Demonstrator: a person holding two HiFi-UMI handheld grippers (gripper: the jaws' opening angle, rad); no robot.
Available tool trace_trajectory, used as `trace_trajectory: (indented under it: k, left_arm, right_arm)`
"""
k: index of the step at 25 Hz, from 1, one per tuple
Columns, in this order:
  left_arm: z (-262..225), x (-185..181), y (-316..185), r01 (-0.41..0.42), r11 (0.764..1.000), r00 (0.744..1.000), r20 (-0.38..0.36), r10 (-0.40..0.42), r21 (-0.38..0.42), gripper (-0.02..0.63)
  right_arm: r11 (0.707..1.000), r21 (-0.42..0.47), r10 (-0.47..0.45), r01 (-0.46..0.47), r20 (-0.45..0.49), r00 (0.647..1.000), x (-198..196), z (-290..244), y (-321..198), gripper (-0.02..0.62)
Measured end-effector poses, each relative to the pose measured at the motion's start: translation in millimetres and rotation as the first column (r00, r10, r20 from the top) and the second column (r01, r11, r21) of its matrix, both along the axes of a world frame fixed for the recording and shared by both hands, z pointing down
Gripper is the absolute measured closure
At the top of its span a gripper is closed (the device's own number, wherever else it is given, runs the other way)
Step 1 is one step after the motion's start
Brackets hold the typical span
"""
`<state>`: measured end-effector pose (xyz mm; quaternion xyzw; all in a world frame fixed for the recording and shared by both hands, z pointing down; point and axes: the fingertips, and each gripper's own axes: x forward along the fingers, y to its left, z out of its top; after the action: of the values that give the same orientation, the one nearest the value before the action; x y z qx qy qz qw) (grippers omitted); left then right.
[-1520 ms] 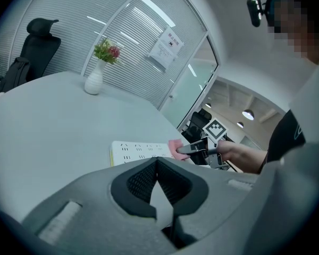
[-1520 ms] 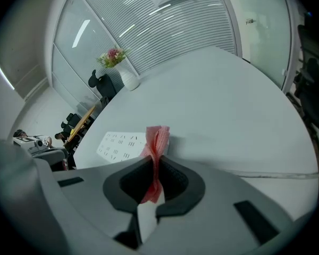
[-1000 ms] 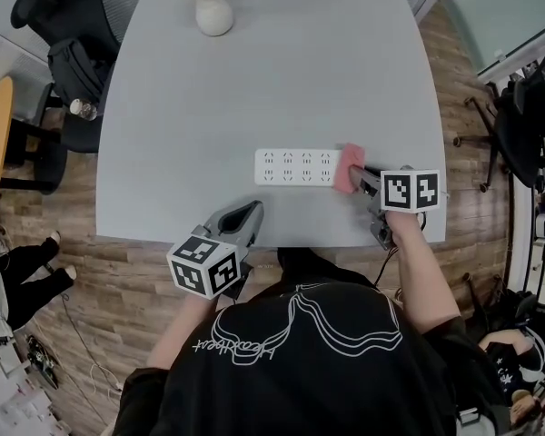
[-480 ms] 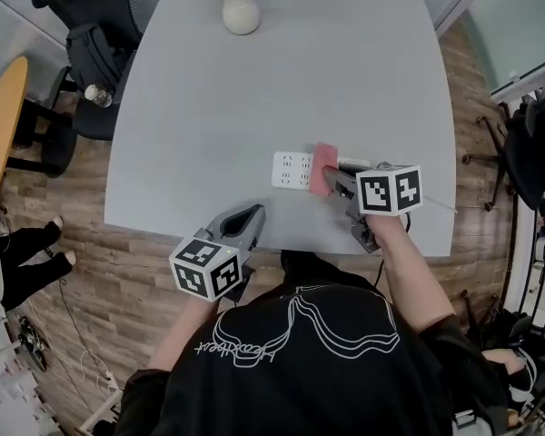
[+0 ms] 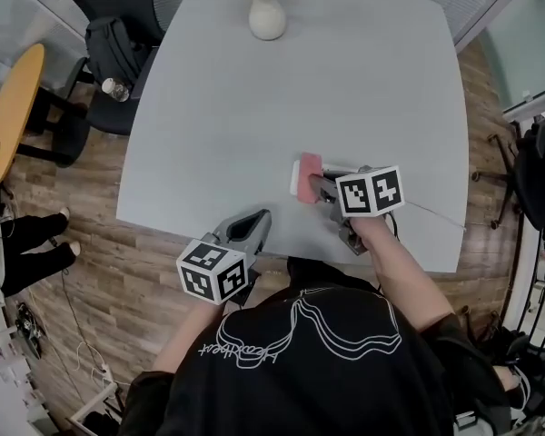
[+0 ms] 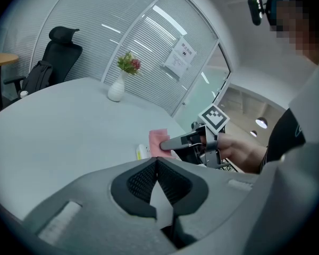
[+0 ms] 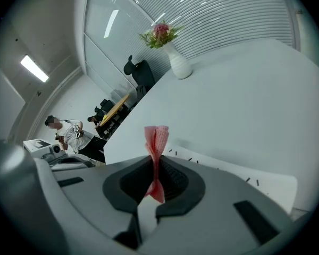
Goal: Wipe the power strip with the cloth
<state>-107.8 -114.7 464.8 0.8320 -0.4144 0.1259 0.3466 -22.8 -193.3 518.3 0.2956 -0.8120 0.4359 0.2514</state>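
The white power strip lies near the front edge of the grey table; only its left end shows past the pink cloth. My right gripper is shut on the cloth and holds it on that left end. In the right gripper view the cloth stands pinched between the jaws, with the strip stretching off to the right below. My left gripper hovers at the table's front edge, shut and holding nothing. From the left gripper view I see the cloth and the strip's end.
A white vase with flowers stands at the table's far edge. The strip's cable runs off to the right. A black office chair and a round wooden table stand to the left. A person's legs are on the floor at left.
My right gripper has slid the cloth leftward along the strip, from its right end to its left end. The left gripper has stayed by the table's front edge.
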Motion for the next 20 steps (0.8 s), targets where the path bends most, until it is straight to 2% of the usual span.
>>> trace_trajectory:
  k: [9,20]
  left_arm:
    - [1.1,-12.9,-2.2,0.028,1.0,1.0,-0.008,-0.028,-0.001,0.594]
    - [6.9,-15.4,-1.4,0.037,0.999,0.999,-0.017,-0.038,-0.01,0.594]
  right_arm:
    - [0.999,-0.022,-0.029,0.028,-0.037,0.999,-22.3,17.9,-2.1,0.561]
    - [0.999,-0.03,-0.024,0.021,-0.073,0.997,-15.2,29.6,-2.5,0.561]
